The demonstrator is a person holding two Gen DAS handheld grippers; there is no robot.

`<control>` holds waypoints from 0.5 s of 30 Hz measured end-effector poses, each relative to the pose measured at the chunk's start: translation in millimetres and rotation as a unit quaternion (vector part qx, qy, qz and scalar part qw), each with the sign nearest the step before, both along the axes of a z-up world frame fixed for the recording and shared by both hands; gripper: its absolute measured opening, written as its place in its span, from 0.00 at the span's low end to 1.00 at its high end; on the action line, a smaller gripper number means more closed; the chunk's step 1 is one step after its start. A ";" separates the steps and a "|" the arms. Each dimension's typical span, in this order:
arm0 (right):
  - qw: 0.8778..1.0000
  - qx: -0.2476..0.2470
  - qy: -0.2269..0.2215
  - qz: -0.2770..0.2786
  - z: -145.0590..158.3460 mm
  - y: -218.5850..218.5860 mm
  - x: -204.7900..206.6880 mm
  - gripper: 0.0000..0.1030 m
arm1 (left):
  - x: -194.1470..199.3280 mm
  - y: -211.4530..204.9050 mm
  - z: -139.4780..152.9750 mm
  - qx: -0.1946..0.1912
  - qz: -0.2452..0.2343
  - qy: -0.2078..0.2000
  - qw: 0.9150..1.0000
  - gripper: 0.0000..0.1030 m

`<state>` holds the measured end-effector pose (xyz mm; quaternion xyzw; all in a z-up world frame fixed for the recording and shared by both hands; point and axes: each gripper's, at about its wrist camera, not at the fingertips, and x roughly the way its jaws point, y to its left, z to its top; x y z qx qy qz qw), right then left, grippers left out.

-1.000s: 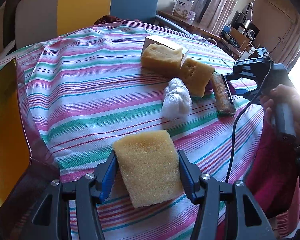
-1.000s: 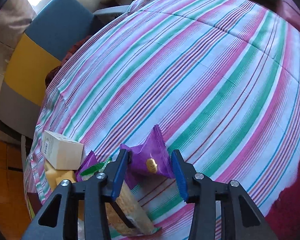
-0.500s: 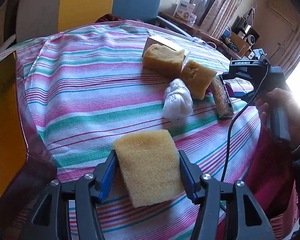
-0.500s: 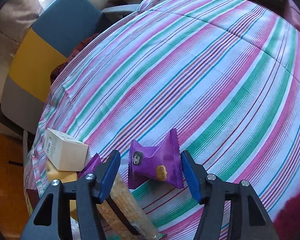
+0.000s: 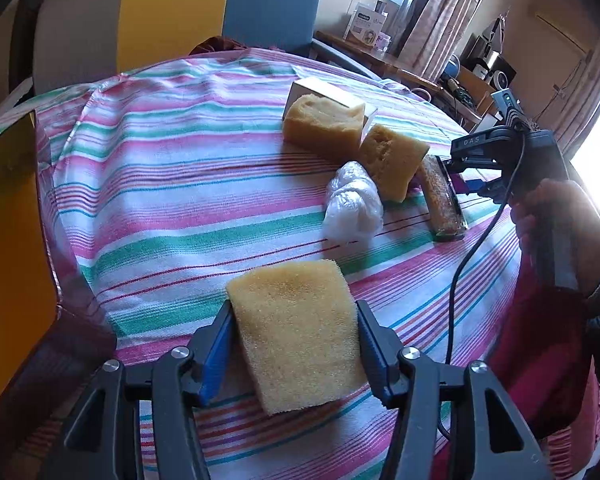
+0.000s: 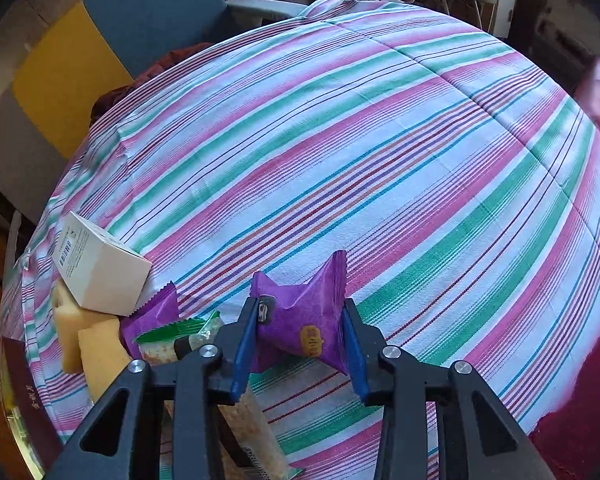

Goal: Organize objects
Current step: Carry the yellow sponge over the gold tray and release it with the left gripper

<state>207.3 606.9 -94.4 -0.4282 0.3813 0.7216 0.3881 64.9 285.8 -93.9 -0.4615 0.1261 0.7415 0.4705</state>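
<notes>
My left gripper (image 5: 294, 334) is shut on a flat yellow sponge (image 5: 298, 332) near the table's front edge. Further back lie two more yellow sponges (image 5: 324, 126) (image 5: 392, 160), a white box (image 5: 324, 92), a crumpled clear plastic bag (image 5: 352, 204) and a long cracker packet (image 5: 442, 200). My right gripper (image 6: 300, 330) is shut on a purple snack packet (image 6: 304, 320), which is pinched in at the middle. The right gripper also shows in the left wrist view (image 5: 472, 168), beside the cracker packet. A second purple packet (image 6: 152, 318) lies left of it.
A striped cloth (image 6: 360, 140) covers the round table. A blue and yellow chair (image 5: 236, 12) stands behind it. A dark red chair (image 6: 598, 96) is at the right. The white box (image 6: 100, 266) rests on the sponges (image 6: 100, 344). A cable (image 5: 476, 248) hangs from the right gripper.
The right gripper opened around the purple packet half a second ago and has now shut on it, squeezing it. The left gripper still holds the sponge and has shifted only slightly.
</notes>
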 end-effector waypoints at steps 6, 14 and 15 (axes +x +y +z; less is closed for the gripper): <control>1.000 0.014 -0.012 0.009 5.3 -5.7 4.2 0.39 | -2.2 -16.8 34.8 0.044 0.010 0.014 0.999 0.54; 0.999 0.025 -0.024 0.018 4.3 -7.0 -4.2 0.39 | -78.5 -88.6 75.4 0.076 0.130 0.003 0.989 0.54; 0.999 0.026 -0.025 0.019 3.5 -6.1 -7.9 0.39 | -95.0 -100.8 74.2 0.072 0.153 -0.002 0.986 0.54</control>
